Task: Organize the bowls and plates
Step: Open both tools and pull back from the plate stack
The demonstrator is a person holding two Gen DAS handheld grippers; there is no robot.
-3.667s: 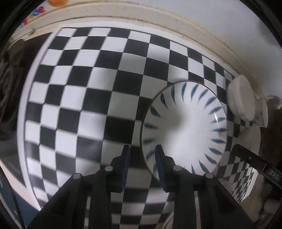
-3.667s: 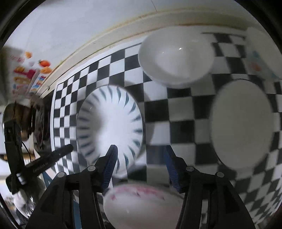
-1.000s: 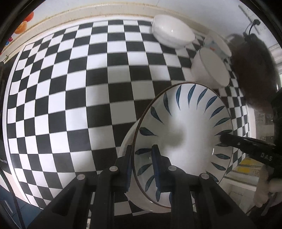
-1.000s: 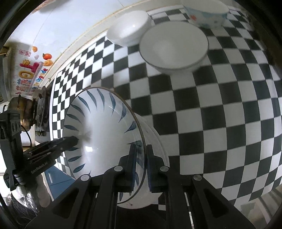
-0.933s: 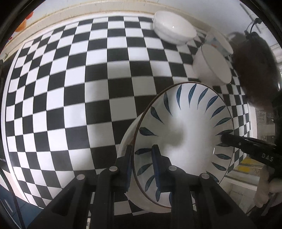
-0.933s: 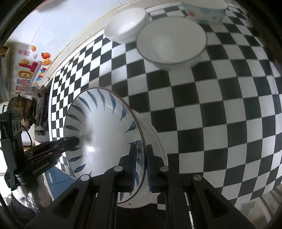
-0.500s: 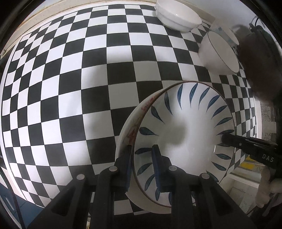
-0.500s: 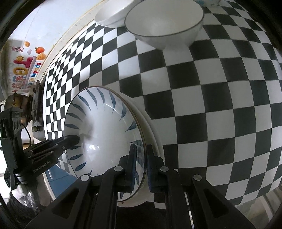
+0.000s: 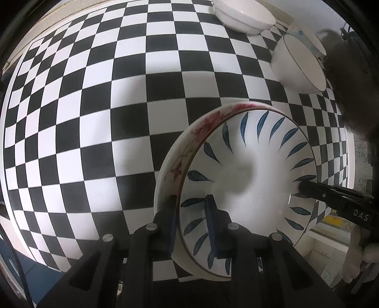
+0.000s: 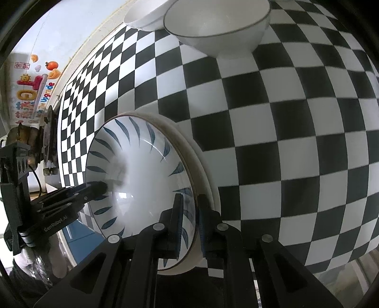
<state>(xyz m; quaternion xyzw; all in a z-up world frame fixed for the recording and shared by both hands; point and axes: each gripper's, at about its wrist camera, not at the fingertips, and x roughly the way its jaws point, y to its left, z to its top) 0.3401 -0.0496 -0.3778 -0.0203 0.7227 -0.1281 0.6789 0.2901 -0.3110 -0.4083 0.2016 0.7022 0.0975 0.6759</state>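
A blue-leaf bowl [image 9: 248, 180] sits nested inside a white bowl with red flower marks [image 9: 201, 132] on the checkered tabletop [image 9: 118, 118]. My left gripper [image 9: 191, 213] is shut on the left rim of the blue-leaf bowl. My right gripper [image 10: 188, 218] is shut on the opposite rim of the same bowl [image 10: 142, 180], with the outer bowl [image 10: 201, 170] just beside its outer finger. Each gripper shows across the bowl in the other's view.
A white bowl with a thin dark rim [image 9: 298, 68] [image 10: 218, 26] and a plain white bowl [image 9: 244, 16] [image 10: 144, 16] stand at the far side. A patterned bowl [image 9: 312, 45] is behind them. Colourful stickers [image 10: 35, 83] are on the wall at left.
Both grippers gripped the blue-leaf bowl's rim and carried it down into the red-flowered bowl; the red-marked rim now shows around it. The table looks closer.
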